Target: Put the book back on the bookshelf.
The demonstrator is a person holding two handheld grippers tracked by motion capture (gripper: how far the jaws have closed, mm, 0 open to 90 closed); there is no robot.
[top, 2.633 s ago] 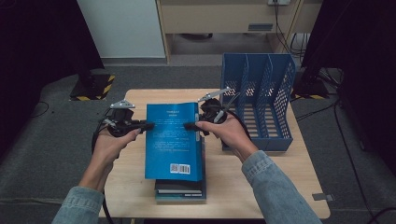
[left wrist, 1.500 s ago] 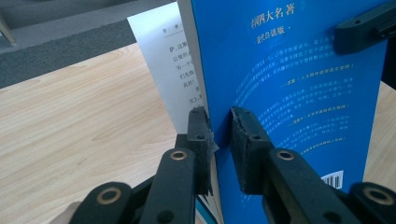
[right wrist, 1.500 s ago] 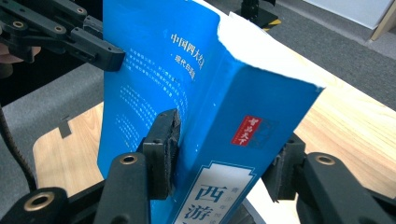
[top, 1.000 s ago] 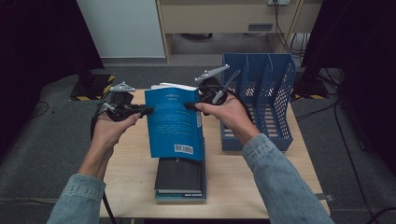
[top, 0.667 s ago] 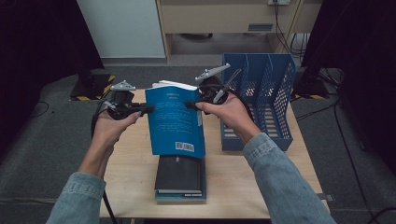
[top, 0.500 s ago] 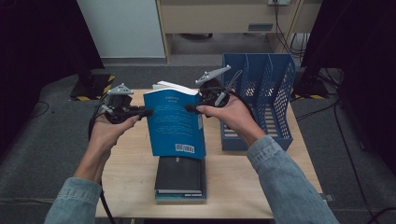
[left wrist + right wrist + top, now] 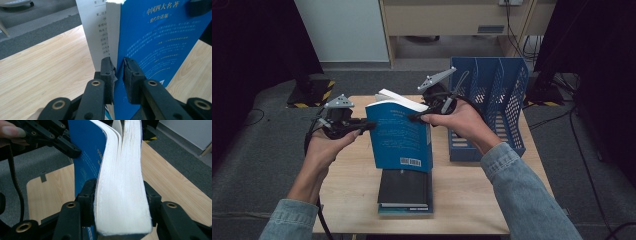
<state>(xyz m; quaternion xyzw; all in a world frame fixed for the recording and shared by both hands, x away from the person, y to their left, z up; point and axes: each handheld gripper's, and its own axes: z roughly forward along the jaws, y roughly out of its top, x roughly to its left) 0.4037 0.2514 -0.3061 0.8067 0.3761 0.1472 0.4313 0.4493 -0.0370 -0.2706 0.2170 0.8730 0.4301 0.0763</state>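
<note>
At the left, bare wooden table [image 7: 357, 170] is left free beyond the left gripper [image 7: 362, 126], which is clamped on the blue cover at the left edge of the blue book [image 7: 404, 137]. The book is held tilted above the table, over a stack of books [image 7: 404, 192] lying flat near the front edge. Its thick page block is gripped by the right gripper [image 7: 418, 117]. A blue file rack [image 7: 492, 95] stands just beside, at the right. Grey floor surrounds the table.
</note>
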